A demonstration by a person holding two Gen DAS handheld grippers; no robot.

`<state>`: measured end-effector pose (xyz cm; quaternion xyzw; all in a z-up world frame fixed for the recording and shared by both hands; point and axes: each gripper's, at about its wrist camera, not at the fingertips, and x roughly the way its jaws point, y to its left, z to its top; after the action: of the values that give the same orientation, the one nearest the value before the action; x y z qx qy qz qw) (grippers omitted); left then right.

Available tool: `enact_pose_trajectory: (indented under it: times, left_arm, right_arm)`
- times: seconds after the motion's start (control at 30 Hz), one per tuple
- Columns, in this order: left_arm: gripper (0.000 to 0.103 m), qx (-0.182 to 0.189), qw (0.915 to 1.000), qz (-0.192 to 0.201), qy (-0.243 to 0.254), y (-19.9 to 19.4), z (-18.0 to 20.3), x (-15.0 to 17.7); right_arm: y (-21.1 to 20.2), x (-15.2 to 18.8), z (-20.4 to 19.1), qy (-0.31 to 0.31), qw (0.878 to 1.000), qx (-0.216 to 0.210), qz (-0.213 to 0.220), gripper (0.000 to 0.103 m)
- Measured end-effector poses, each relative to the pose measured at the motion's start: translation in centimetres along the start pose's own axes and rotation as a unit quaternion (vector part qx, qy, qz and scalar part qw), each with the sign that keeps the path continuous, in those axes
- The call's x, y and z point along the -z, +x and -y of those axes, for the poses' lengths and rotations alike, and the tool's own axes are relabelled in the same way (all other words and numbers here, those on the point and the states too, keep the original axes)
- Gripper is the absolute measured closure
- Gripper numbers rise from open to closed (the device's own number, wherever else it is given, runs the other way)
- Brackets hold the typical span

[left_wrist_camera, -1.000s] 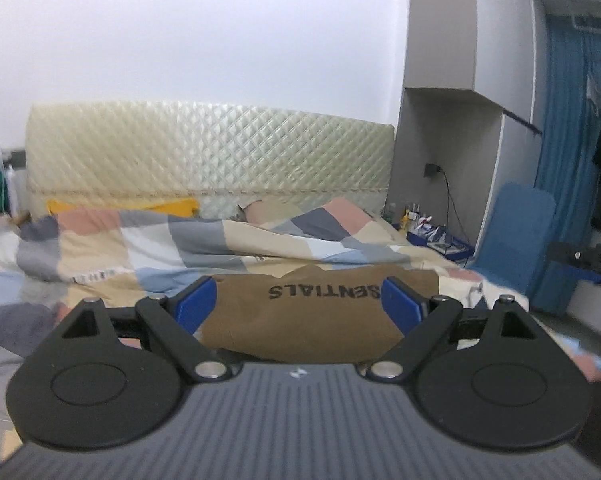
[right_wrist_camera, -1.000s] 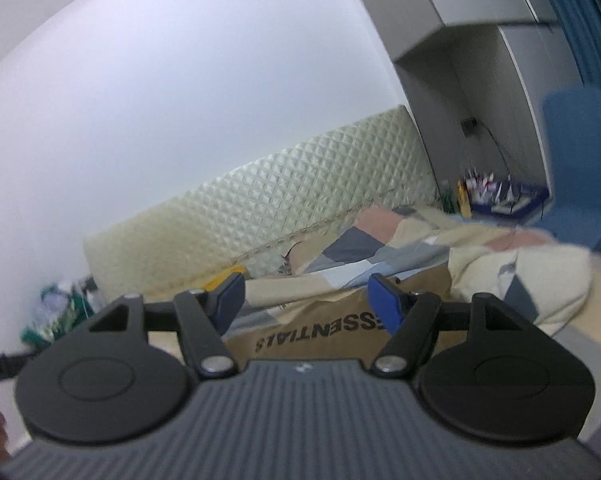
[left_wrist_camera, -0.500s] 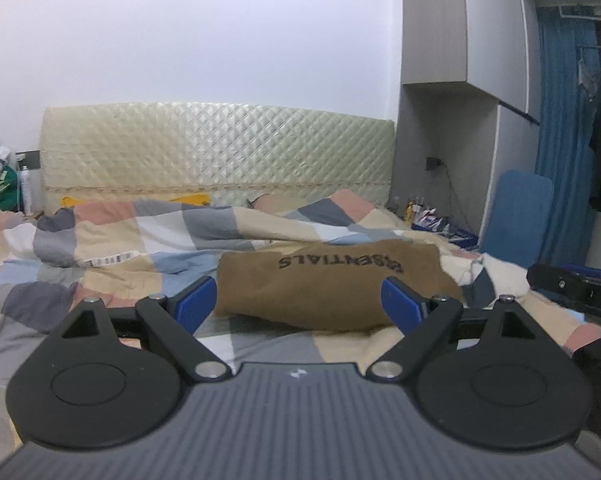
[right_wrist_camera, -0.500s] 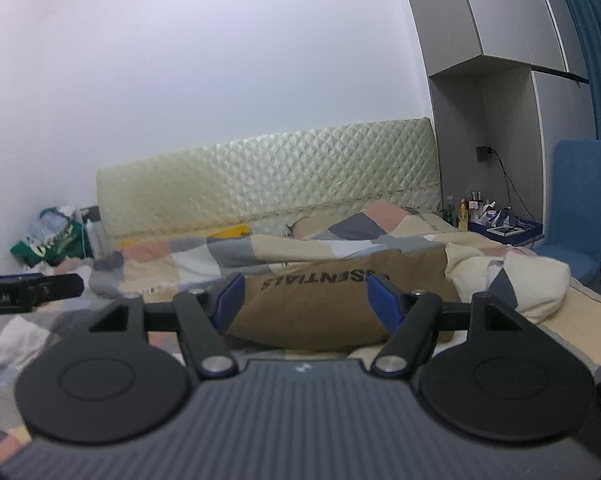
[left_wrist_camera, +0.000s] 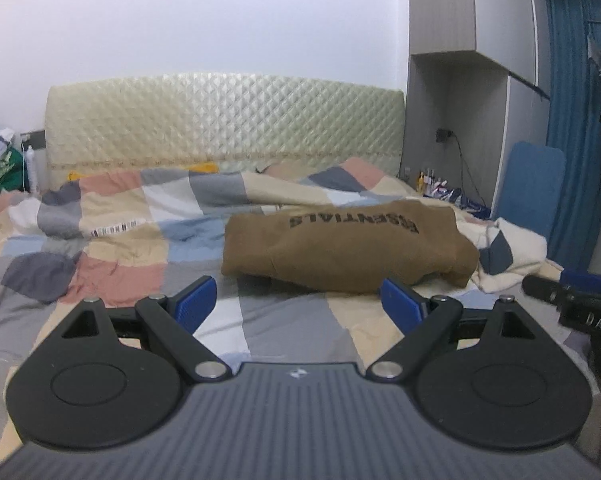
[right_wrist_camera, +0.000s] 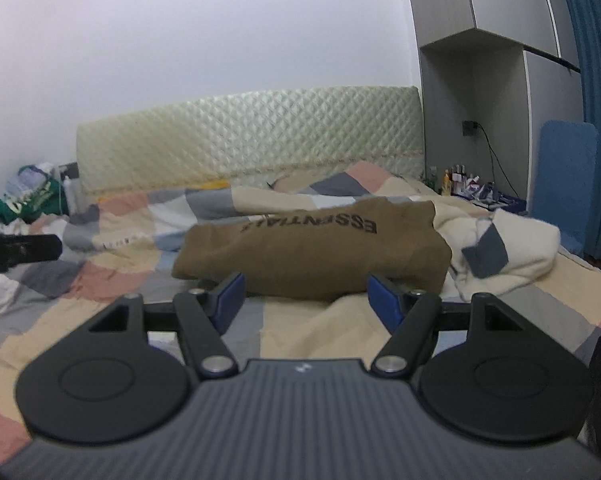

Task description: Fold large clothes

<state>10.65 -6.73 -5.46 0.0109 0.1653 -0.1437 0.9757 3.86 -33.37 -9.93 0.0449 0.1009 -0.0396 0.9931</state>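
A: Where's the garment?
B: One brown cotton sweatshirt with black lettering [left_wrist_camera: 348, 244] lies as a compact folded bundle on the checked patchwork bedspread [left_wrist_camera: 148, 236], just ahead of both tongs.
A: The tongs?
B: Two; left tongs [left_wrist_camera: 298, 304] and right tongs [right_wrist_camera: 304, 300] are spread wide, gripping nothing.
A: Anything to tidy?
B: Judging by its uneven front edge, squaring that would neaten it.

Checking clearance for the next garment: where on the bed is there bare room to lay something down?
The flat checked quilt left of the folded brown top, out to the left edge, is free, and so is the strip between the top and the left gripper. Right of the top it is crowded: a bunched cream blanket touches it. Behind it the quilt is rumpled.
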Motion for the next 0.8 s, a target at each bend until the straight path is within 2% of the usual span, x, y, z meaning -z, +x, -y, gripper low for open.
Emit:
enact_pose_trajectory:
  times: [0.17,0.3,0.8]
  left_arm:
    - [0.011,0.003,0.9999,-0.01,-0.008,1.0,-0.5,0.4]
    - [0.011,0.0,0.9998,-0.016,-0.012,1.6,-0.9,0.6]
    - [0.011,0.004,0.9995,-0.025,-0.016,2.2,-0.5,0.8]
  right_arm:
    - [0.7,0.5,0.4,0.018,1.0,0.01,-0.007,0.033]
    - [0.7,0.8,0.1,0.009,1.0,0.017,-0.004,0.033]
    - [1.1,0.8,0.6,0.011,1.0,0.009,-0.013,0.033]
